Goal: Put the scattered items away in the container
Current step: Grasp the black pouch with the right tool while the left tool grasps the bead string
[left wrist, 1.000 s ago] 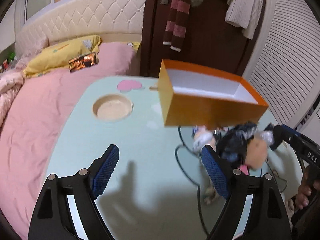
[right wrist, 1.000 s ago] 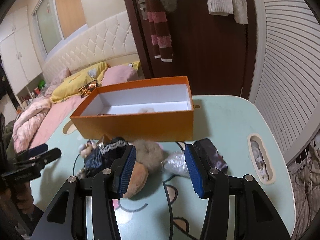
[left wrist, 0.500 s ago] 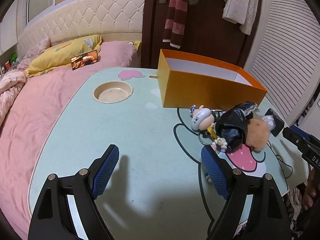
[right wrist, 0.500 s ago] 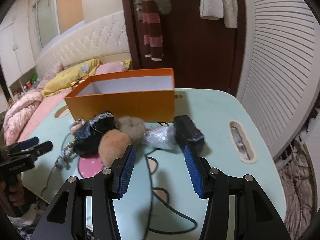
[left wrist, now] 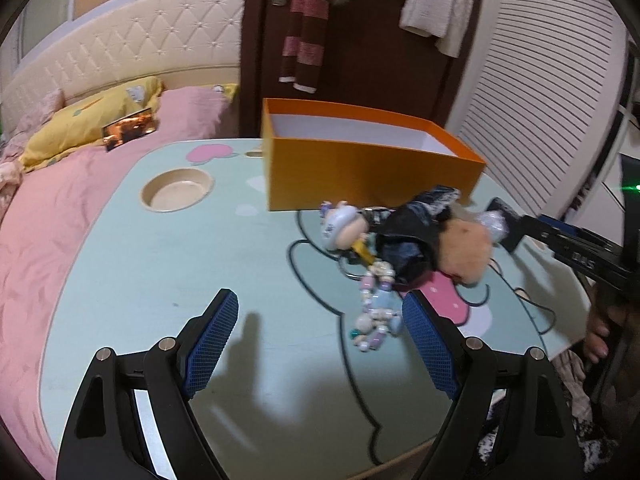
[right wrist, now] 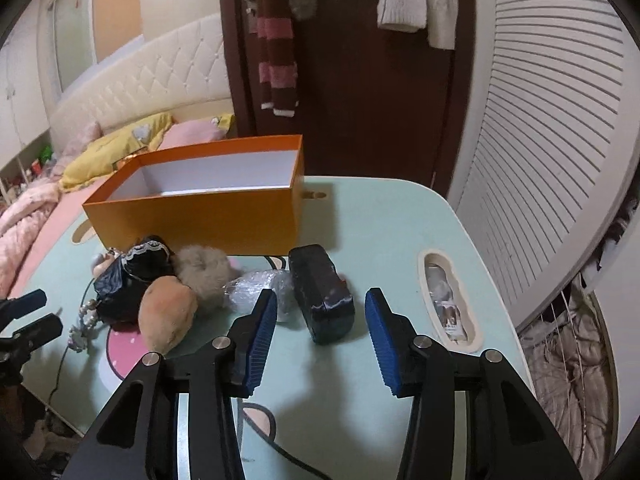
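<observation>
A pale green surface [right wrist: 384,216] with a cartoon drawing on it holds an orange box [right wrist: 200,216] with white insides, and no toys show in the part of it that can be seen. Just in front of the box lie a black bundle [right wrist: 128,280], a tan fluffy toy [right wrist: 168,316], a gray puff [right wrist: 204,272], a dark case [right wrist: 320,296], a little doll [left wrist: 340,226] and a bead string [left wrist: 376,312]. The left tool [left wrist: 320,340] is wide open and holds nothing, with the bead string near its right pad, and the right tool [right wrist: 320,332] has just been closing a bit but its pads stay apart with the near end of the dark case between them, not squeezed.
</observation>
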